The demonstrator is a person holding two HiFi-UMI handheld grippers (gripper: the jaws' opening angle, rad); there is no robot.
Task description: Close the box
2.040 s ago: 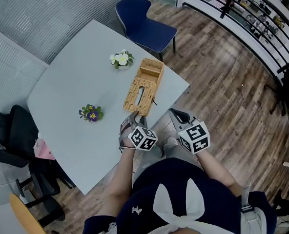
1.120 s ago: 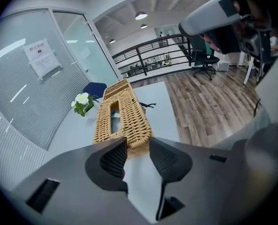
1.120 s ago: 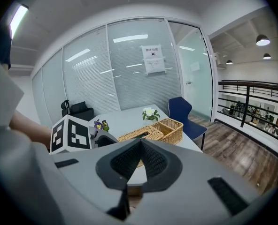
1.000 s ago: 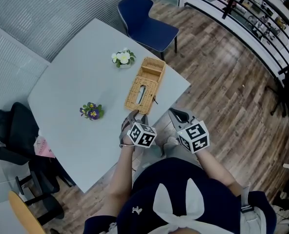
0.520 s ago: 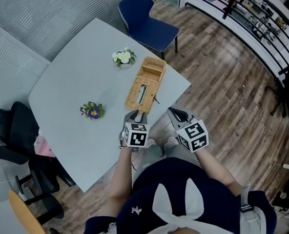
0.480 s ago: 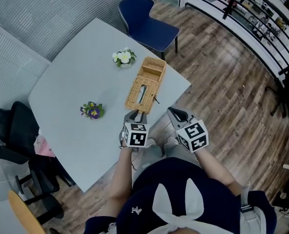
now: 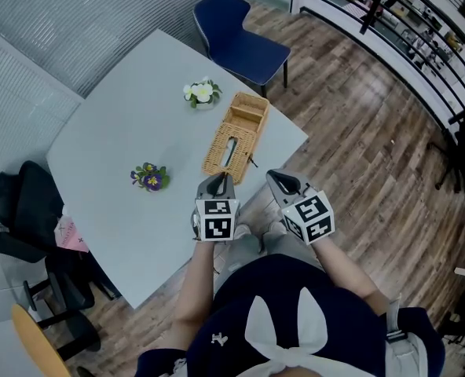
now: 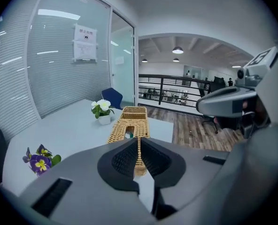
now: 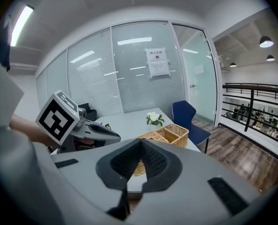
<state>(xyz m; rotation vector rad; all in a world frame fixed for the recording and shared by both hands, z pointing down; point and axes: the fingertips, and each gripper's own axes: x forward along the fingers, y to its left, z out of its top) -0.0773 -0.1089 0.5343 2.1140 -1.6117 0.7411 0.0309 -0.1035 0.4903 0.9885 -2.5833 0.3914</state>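
The woven wicker box lies lengthwise near the right edge of the grey table. Its near part has a slotted top and its far end is an open compartment. My left gripper hovers just short of the box's near end. Its jaws have just been closing and now stand shut with nothing between them. In the left gripper view the box shows straight beyond the shut left gripper. My right gripper hangs off the table's edge, to the right of the box, shut and empty. The right gripper view shows the box beyond the jaws.
A pot of white flowers stands left of the box's far end, and purple flowers sit left of its near end. A blue chair stands beyond the table, a black chair at its left. Wooden floor lies to the right.
My left gripper has risen and rolled, so its marker cube now faces up, and its jaws have closed from open to shut. The right gripper and the box have stayed put.
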